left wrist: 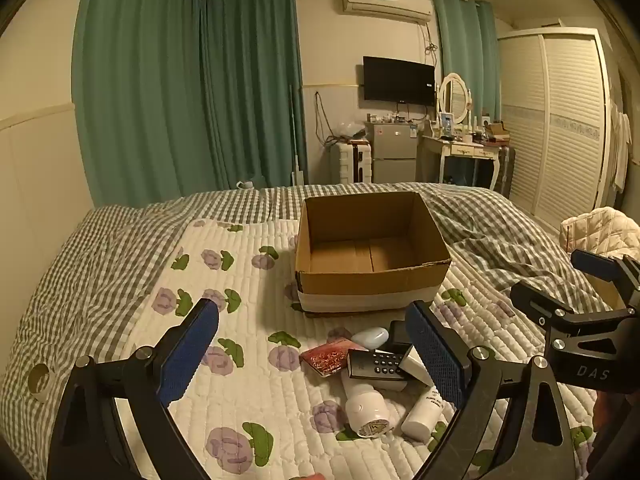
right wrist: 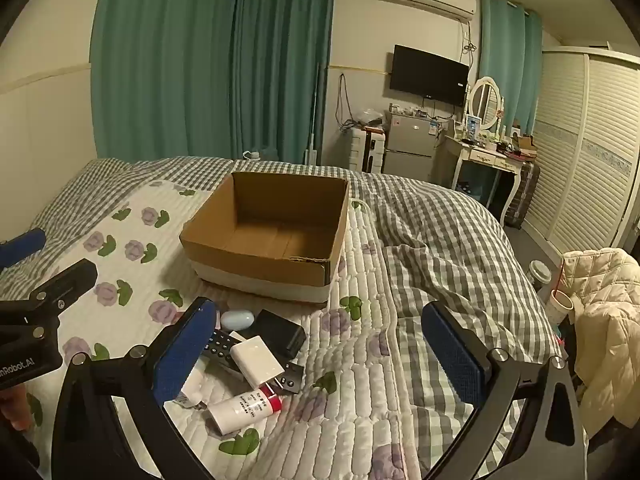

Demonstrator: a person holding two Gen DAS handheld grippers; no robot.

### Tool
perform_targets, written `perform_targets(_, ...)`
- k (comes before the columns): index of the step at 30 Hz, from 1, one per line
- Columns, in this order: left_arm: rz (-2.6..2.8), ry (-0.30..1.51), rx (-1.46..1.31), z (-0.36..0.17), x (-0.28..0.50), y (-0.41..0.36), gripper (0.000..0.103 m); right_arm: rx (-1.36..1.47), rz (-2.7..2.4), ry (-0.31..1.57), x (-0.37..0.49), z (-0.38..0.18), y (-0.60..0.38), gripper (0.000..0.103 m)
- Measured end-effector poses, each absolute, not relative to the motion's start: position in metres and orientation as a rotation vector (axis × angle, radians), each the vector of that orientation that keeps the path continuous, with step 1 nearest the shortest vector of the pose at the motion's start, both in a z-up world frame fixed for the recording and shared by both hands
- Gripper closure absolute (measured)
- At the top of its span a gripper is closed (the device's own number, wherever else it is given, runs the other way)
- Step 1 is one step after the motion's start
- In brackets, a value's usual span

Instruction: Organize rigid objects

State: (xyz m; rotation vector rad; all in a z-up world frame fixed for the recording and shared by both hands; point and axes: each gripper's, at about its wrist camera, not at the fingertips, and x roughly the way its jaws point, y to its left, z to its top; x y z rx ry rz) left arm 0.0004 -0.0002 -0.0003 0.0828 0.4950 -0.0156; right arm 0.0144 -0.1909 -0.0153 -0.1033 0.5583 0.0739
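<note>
An empty open cardboard box (left wrist: 368, 256) (right wrist: 268, 232) stands on the bed. In front of it lies a pile of small items: a black remote (left wrist: 376, 364), a red patterned case (left wrist: 328, 358), a pale blue oval case (left wrist: 370, 337) (right wrist: 237, 319), a white bottle (left wrist: 366, 408), a white tube (left wrist: 424, 412) with a red cap (right wrist: 244, 406), a white block (right wrist: 256, 360) and a black box (right wrist: 280, 334). My left gripper (left wrist: 316, 356) is open above the pile's left side. My right gripper (right wrist: 320, 360) is open, just right of the pile.
The bed has a flowered white quilt (left wrist: 240, 320) and a grey checked duvet (right wrist: 440, 240). A cream jacket (right wrist: 608, 320) and cups (right wrist: 560, 300) sit at the bed's right. A fridge (left wrist: 394, 152), dressing table (left wrist: 468, 148) and wardrobe (left wrist: 560, 120) stand beyond.
</note>
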Motion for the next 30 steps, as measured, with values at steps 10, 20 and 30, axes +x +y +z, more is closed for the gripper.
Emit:
perform_targets(10, -0.023, 0.505, 0.076, -0.0052, -0.0002, -0.0026, 0.007, -0.105, 0.073, 0.576, 0.0164, -0.0167, -0.1898, 0.0)
perform_targets(20, -0.017, 0.5, 0.07, -0.003, 0.0012, -0.0022, 0.007, -0.098, 0.081, 0.569, 0.0155, -0.0164, -0.1921, 0.0)
perform_targets(30, -0.017, 0.51, 0.081, -0.0061, 0.0036, -0.0017, 0.007, -0.098, 0.085, 0.575, 0.0155, -0.018, -0.1911, 0.0)
